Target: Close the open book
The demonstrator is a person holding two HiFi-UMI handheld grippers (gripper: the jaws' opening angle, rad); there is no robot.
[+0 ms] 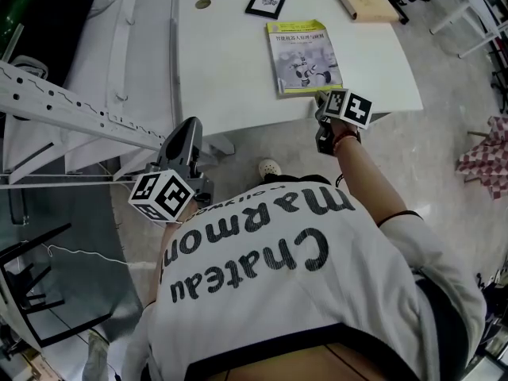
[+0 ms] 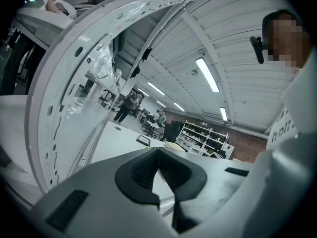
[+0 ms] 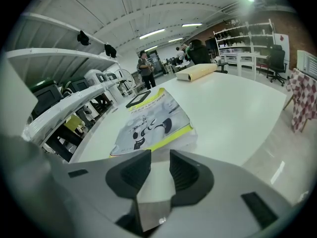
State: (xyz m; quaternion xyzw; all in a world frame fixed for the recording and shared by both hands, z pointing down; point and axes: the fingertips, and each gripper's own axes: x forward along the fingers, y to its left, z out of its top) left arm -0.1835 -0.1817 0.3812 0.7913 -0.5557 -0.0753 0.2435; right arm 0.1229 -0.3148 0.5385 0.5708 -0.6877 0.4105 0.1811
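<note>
The right gripper (image 3: 159,155) points down at the near edge of the white table (image 1: 230,62). Its jaws stand partly apart with nothing between them, only bare tabletop showing through the gap. It sits just short of the near right corner of the book (image 3: 151,123), close but apparently not touching, which suits a tool that has no more to hold there. The book lies flat and shut with its illustrated, yellow-trimmed cover facing up, so the closing looks done. The left gripper (image 2: 158,150) hangs low at the person's side, well apart from the table. Its pads meet at the tips and hold nothing, probably parked out of the way because one gripper is enough. Farther back on the table are a small black-framed picture (image 1: 265,1) and a tan closed book (image 1: 367,4), both clear of the work.
</note>
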